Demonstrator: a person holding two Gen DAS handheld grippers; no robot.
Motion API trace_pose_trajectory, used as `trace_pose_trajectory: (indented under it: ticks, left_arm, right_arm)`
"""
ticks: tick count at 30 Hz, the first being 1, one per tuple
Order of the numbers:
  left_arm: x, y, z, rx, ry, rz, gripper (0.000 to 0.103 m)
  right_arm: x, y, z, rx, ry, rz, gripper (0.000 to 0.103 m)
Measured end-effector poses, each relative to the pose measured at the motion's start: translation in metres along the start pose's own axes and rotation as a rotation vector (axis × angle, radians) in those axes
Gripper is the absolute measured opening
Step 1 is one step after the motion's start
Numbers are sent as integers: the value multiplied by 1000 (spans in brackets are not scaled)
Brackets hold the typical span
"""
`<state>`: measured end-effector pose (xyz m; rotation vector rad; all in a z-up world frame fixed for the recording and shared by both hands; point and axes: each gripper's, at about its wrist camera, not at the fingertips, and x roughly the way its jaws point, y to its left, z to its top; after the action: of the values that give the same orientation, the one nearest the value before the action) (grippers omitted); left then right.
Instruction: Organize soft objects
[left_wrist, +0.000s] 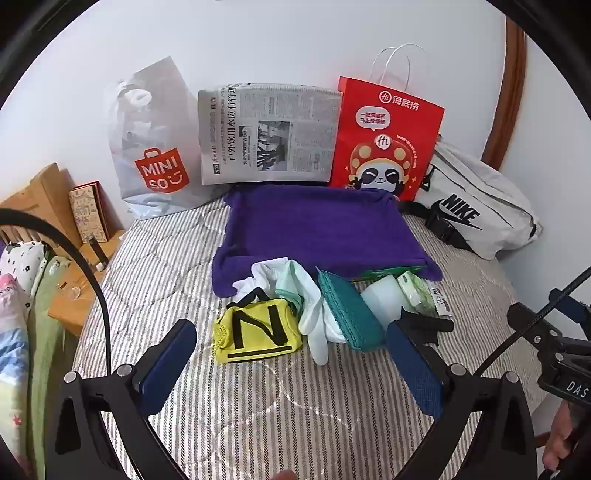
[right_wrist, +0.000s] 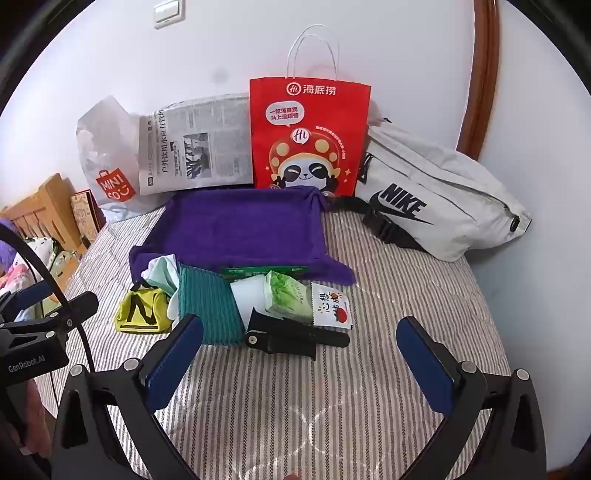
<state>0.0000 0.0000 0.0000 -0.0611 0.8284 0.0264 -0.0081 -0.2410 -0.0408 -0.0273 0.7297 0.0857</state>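
Observation:
A heap of soft things lies on the striped bed in front of a purple towel tray (left_wrist: 317, 225) (right_wrist: 240, 225). It holds a yellow cloth with a black N (left_wrist: 258, 330) (right_wrist: 142, 312), white and mint socks (left_wrist: 310, 302) (right_wrist: 162, 275), a teal cloth (left_wrist: 351, 314) (right_wrist: 208, 306), a green tissue pack (right_wrist: 290, 297) (left_wrist: 415, 290) and a small printed sachet (right_wrist: 330, 304). A black clip (right_wrist: 291, 336) lies in front of them. My left gripper (left_wrist: 291, 360) hangs open just short of the yellow cloth. My right gripper (right_wrist: 303, 360) is open over bare bedding near the clip.
Against the wall stand a white MINISO bag (left_wrist: 155, 147) (right_wrist: 107, 166), a folded newspaper (left_wrist: 266, 134) (right_wrist: 192, 147), a red paper bag (left_wrist: 384, 140) (right_wrist: 308, 136) and a grey Nike pouch (left_wrist: 476, 210) (right_wrist: 436, 199). A wooden bedside unit (left_wrist: 44, 206) stands left. Striped bedding (right_wrist: 314, 413) lies in front.

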Motion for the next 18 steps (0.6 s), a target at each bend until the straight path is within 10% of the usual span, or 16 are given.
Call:
trace_pose_trajectory:
  ticks: [18]
  left_arm:
    - [-4,7,-3,-1,5,-15,102]
  right_arm:
    - [1,7,-6,17,6,16,103]
